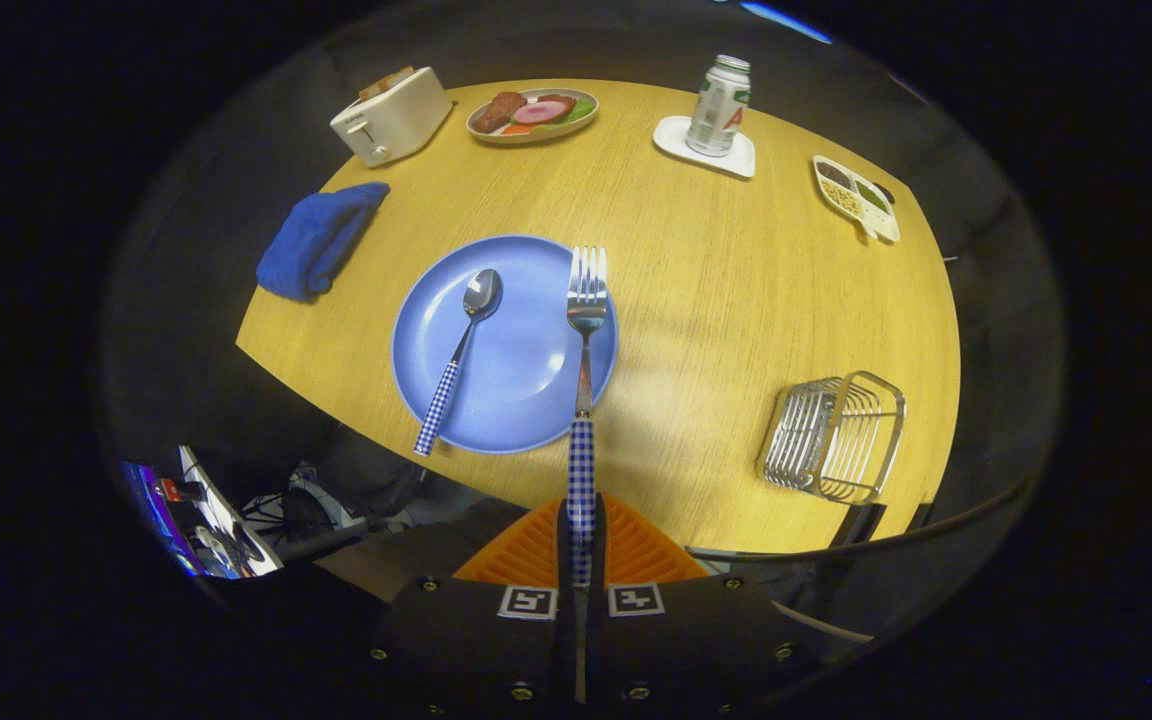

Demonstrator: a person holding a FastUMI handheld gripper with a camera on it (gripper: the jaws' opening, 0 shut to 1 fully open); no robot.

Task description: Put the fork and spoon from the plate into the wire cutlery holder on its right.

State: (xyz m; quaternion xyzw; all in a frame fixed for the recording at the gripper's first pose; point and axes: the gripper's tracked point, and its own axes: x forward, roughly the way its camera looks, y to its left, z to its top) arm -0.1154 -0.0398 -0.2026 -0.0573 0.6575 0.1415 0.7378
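Note:
My gripper [581, 530] is shut on the checked handle of the fork [584, 330], which sticks straight out ahead of the fingers, lifted above the right side of the blue plate [526, 390]. The spoon [461, 345], with the same checked handle, lies on the plate's left half, its handle end hanging over the near rim. The wire cutlery holder [833, 437] stands on the wooden table [736, 300] to the right of the plate, near the table's front edge.
A blue cloth [316, 240] lies left of the plate. Beyond are a white toaster [391, 115], a dish of food [534, 113], a can [719, 92] on a white coaster and a small divided tray [856, 195]. Cables and gear sit below the table's left edge.

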